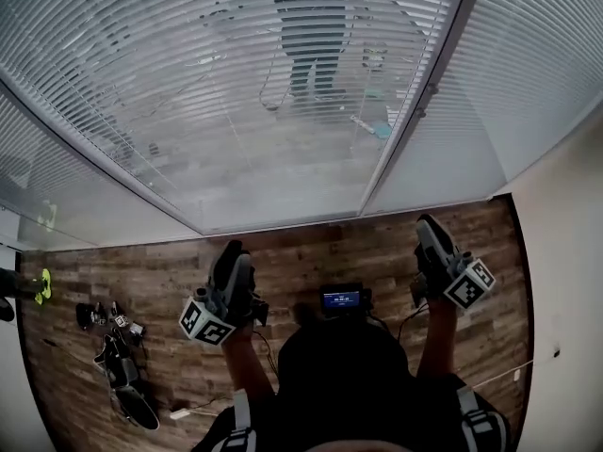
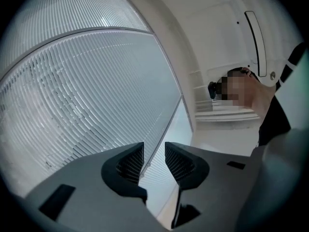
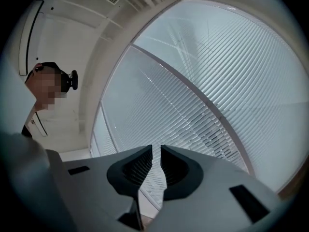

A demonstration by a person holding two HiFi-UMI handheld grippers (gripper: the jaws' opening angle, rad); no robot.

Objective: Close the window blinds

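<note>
Currently left gripper (image 2: 154,152) apart, empty, right gripper (image 3: 156,154) narrowly apart, empty, facing blinds (image 1: 188,92).

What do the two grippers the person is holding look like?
The left gripper and the right gripper are grey and black. Each has two black pads with tiny ridges. Each also carries a white cube printed with black square markers. The person wears a black top.
</note>
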